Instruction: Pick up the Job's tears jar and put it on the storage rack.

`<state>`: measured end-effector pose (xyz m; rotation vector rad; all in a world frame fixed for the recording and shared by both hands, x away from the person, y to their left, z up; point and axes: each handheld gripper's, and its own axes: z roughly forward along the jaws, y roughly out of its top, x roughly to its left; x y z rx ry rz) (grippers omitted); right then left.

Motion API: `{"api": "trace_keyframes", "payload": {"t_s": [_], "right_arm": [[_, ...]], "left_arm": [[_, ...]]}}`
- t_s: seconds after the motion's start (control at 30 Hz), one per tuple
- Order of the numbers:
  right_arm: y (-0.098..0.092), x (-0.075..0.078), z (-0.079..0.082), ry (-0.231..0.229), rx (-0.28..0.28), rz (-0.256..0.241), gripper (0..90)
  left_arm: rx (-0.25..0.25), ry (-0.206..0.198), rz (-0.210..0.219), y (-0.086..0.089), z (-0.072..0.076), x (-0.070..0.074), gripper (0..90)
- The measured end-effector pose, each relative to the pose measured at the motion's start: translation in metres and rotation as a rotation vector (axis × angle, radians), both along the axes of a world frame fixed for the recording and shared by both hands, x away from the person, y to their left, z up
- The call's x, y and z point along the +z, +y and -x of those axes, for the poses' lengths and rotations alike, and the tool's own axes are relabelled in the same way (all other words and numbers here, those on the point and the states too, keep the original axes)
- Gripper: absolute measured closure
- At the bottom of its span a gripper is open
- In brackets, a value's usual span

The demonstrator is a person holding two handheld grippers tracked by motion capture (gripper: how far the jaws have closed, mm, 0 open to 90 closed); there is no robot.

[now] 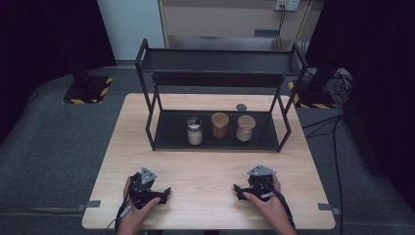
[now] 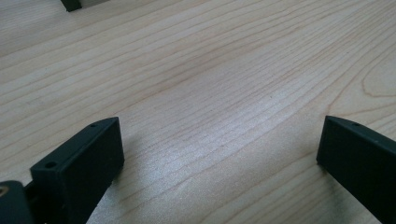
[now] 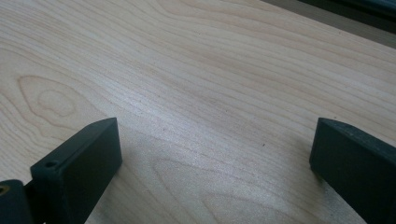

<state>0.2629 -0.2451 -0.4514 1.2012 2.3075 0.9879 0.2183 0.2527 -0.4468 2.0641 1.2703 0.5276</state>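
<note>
Black jaws on your left gripper (image 1: 164, 192) stand wide apart with nothing between them; in the left gripper view you see bare pale wood of the table (image 2: 210, 93) running between the two tips. Your left hand (image 1: 139, 215) holds it low on the near left part of the table, the grey three-cornered plate on top, jaws aimed toward the middle. Your right gripper (image 1: 238, 190) is spread just as wide and grips nothing; the right gripper view gives you wood grain between its tips. Your right hand (image 1: 266, 205) keeps it on the near right part of the table, jaws turned inward toward the other gripper, the two well apart.

Farther out, at the far half of the table, stands a black two-level rack (image 1: 220, 61). On its lower shelf sit three jars in a row, near one another: a clear jar with a metal lid (image 1: 194, 130) at the left, a jar with a wooden lid and brown contents (image 1: 219, 125) in the middle, and a jar with a wooden lid and pale contents (image 1: 245, 128) at the right. Behind them, on the table past the shelf, lies a small round dark lid (image 1: 241, 106).
</note>
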Motion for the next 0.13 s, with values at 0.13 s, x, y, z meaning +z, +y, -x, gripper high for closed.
{"api": "trace_keyframes", "payload": {"t_s": [0.13], "right_arm": [[0.0006,0.0004,-0.0005,0.005,-0.001,-0.001,0.8]], "left_arm": [[-0.001,0.001,0.001,0.0002,-0.0002,0.0,0.0]]}}
